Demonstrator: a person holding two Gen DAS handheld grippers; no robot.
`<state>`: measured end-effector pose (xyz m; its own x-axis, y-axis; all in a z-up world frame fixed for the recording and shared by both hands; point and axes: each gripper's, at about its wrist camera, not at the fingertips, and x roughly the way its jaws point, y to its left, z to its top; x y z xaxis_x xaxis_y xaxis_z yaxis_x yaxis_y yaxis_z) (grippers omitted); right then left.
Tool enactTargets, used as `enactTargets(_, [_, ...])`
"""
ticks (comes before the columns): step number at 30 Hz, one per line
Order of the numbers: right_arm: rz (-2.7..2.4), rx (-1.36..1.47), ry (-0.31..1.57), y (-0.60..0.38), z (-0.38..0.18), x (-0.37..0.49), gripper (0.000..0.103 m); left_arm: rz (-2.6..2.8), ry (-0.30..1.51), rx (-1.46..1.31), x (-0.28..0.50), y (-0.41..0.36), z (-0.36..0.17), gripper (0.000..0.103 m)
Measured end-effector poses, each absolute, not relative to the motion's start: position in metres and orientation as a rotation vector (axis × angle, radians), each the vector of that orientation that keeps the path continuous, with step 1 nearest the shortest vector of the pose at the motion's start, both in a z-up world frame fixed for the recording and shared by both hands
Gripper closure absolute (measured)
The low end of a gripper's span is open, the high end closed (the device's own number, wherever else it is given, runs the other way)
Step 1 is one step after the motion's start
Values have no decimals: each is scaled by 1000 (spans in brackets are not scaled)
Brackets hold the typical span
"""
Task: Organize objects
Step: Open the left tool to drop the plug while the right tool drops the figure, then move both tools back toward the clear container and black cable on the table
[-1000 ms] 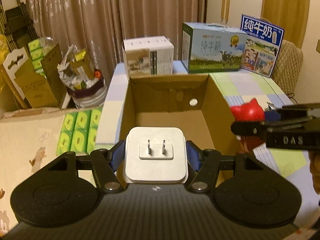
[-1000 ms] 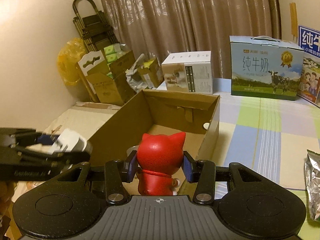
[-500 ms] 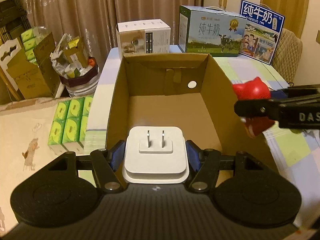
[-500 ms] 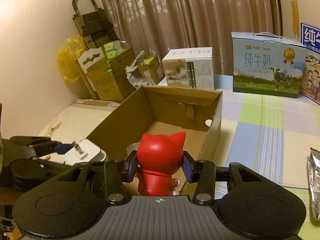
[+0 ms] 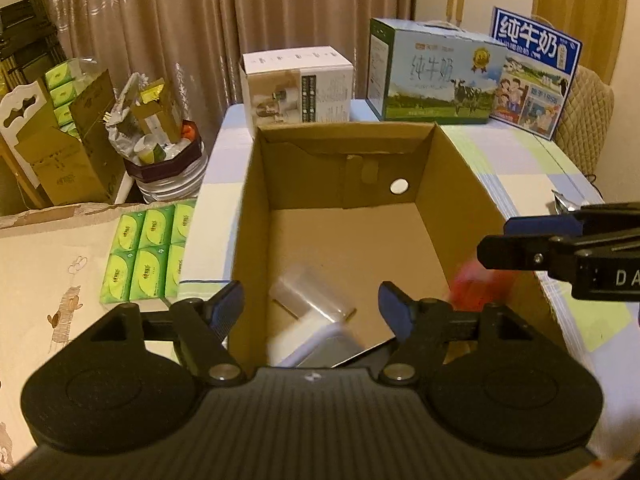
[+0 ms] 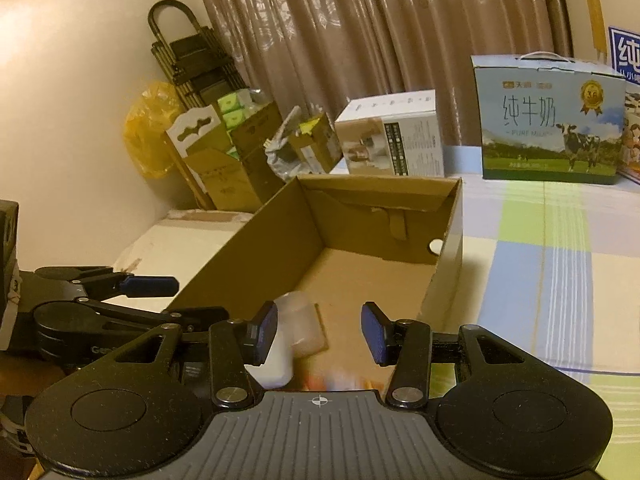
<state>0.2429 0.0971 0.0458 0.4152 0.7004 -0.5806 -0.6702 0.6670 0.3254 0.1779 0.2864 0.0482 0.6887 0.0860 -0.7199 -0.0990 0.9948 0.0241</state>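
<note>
**Both grippers releasing over the open box**

Checked tablecloth (image 6: 560, 280) is carrying an open cardboard box (image 5: 256, 220) with milk cartons behind it. Left gripper (image 5: 312, 308) is hanging over the box's near end, its jaws opening, pads clear of the white plug adapter (image 5: 316, 332), which is showing blurred just below and between them, tilted, apparently dropping toward the box floor. Right gripper (image 6: 320, 332) is standing with jaws apart and nothing pressed between them; a blurred red figurine (image 5: 476, 280) is lying just under it by the box's right wall. Each item is sitting directly beneath its own gripper, so each hand is nearest to its own piece. Long axes cannot be judged through the blur.
</note>
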Motion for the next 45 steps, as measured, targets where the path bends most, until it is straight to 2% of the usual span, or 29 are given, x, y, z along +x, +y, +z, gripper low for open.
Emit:
enactTargets(24, [793,64,691,42,61,236,56,88,733,-31,158,255,87,33])
enactTargets(31, [721,63,679,-6,63,239,56,47,716,-30,161,222,94,33])
enactTargets(45, [486,84,691,-145,53,242,55,-113,693,-23,181,116,91,23])
